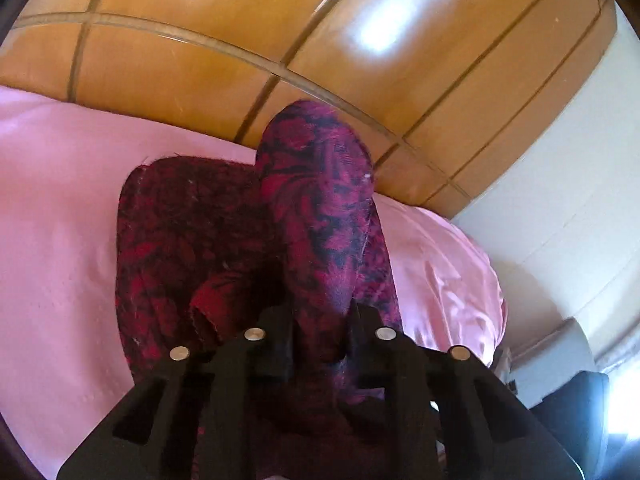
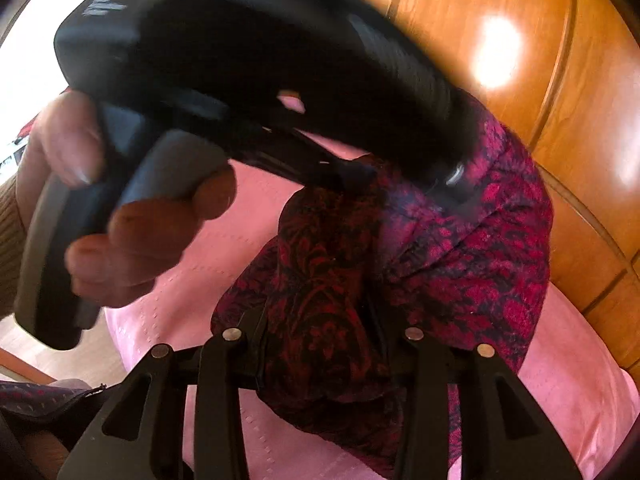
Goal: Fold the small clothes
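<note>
**Both claws pinch the patterned cloth above the pink bed**

While the red-and-black patterned garment (image 1: pixel 320 208) hangs bunched over the pink bedsheet (image 1: pixel 56 208), each claw has a fold of it clamped between its fingers. Seen along the left claw (image 1: pixel 320 320), the fabric rises in a rounded hump straight ahead, brighter magenta on the right side and darker red on the left, where a flatter part of it lies on the sheet. Its black fingers are drawn in tight against the cloth.

From the right claw (image 2: pixel 320 340), a dark fold of the same garment (image 2: pixel 472 264) is squeezed between the fingers, and the rest spreads to the right and far side, draping down onto the bedsheet (image 2: pixel 568 380). Just beyond it, up and to the left, the other gripper's black body (image 2: pixel 248 64) fills much of the view, blurred, with the person's left hand (image 2: pixel 132 240) wrapped around its handle and a brown knitted sleeve (image 2: pixel 10 240) at the wrist.

Behind the bed stands a glossy wooden headboard (image 1: pixel 248 36) with dark grooves, catching bright reflections. A pale wall (image 1: pixel 560 184) shows to the far right.
</note>
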{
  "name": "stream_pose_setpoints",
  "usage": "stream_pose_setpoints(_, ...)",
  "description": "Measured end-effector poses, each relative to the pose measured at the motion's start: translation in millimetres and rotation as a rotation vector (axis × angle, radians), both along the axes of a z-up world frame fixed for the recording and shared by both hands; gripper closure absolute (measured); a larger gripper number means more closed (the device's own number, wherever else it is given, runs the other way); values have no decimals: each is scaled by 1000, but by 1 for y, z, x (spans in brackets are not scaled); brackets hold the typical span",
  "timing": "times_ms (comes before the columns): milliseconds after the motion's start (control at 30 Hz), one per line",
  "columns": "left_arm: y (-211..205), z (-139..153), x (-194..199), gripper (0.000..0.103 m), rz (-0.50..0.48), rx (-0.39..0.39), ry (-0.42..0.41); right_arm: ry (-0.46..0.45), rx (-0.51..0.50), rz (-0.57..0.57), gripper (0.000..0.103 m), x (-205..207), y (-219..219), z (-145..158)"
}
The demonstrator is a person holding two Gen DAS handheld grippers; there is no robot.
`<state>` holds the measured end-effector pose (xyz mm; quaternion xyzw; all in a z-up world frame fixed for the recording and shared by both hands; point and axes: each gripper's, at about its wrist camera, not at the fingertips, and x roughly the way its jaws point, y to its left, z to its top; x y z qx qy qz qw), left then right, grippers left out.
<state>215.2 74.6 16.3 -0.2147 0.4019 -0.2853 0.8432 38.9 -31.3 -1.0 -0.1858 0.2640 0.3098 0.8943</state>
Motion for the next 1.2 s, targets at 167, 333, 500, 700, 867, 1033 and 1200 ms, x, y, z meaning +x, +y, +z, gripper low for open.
stream_pose_setpoints(167, 21, 3, 2, 87, 49, 0, 22, 202, 240, 145, 31, -4, -45, 27)
stream_pose_setpoints(333, 36, 10, -7, 88, 72, 14, 19, 309, 462, 107, 28, 10, -104, 40)
stream_pose_setpoints(500, 57, 4, -12, 88, 142, 47, 43, 327, 384, -8, 39, 45, -89, 8)
stream_pose_setpoints(700, 63, -40, -13, 82, 261, 153, 142, 204, 183, -44, 38, 53, -36, -22)
stream_pose_setpoints(867, 54, -33, -19, 80, 278, 170, 68, 242, 168, -54, 38, 67, -39, -22)
stream_pose_setpoints(1033, 56, -31, -18, 80, 279, 182, 49, 339, 362, -75, 37, 99, -71, 25)
stream_pose_setpoints(1200, 51, -32, -18, 78, 281, 235, 27, 361, 406, -177, 36, 171, -55, 41)
